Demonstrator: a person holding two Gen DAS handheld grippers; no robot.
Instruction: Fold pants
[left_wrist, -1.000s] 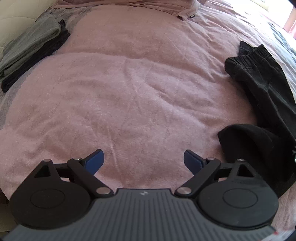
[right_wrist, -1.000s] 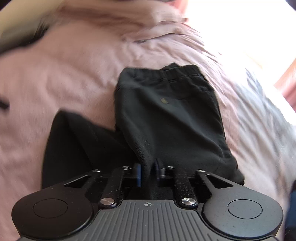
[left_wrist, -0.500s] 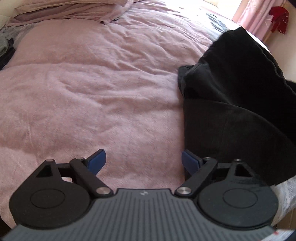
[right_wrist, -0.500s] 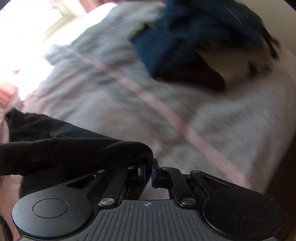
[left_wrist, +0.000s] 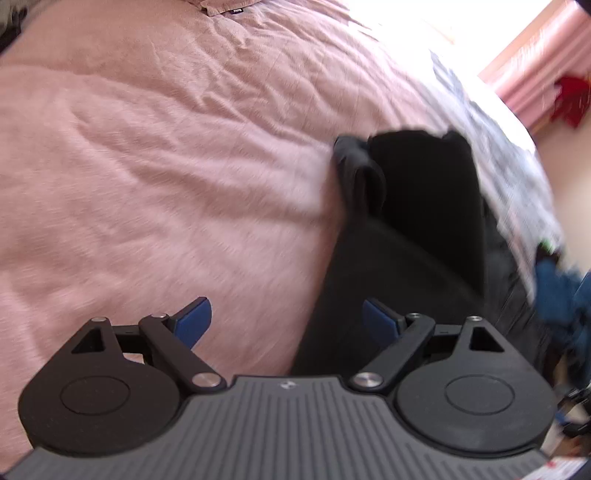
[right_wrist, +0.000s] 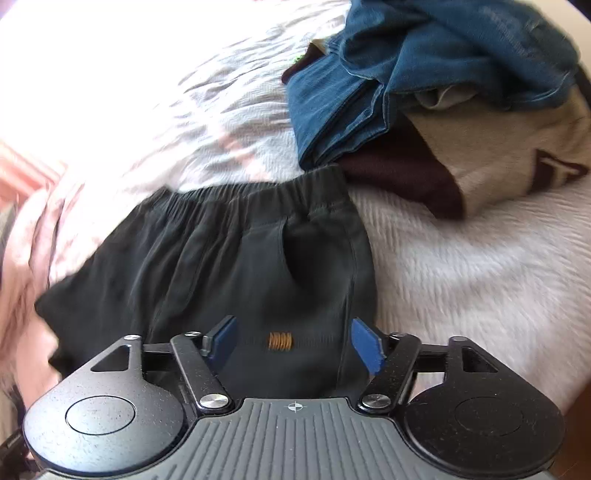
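Black pants lie spread on the bed in the right wrist view, elastic waistband at the far end, an orange stitched mark near my fingers. My right gripper hovers open just over the fabric, holding nothing. In the left wrist view the same black pants lie bunched at the right, over the pink blanket's edge. My left gripper stands open above the blanket; its right finger is over the black cloth, and nothing is between the fingers.
A pink fleece blanket covers most of the bed. A heap of blue jeans, a brown and beige garment lies beyond the waistband on the white bedspread. Pink curtains hang at the far right.
My right gripper has let go of the black pants and opened; they now lie flat before it. The left gripper swung further right, toward the pants.
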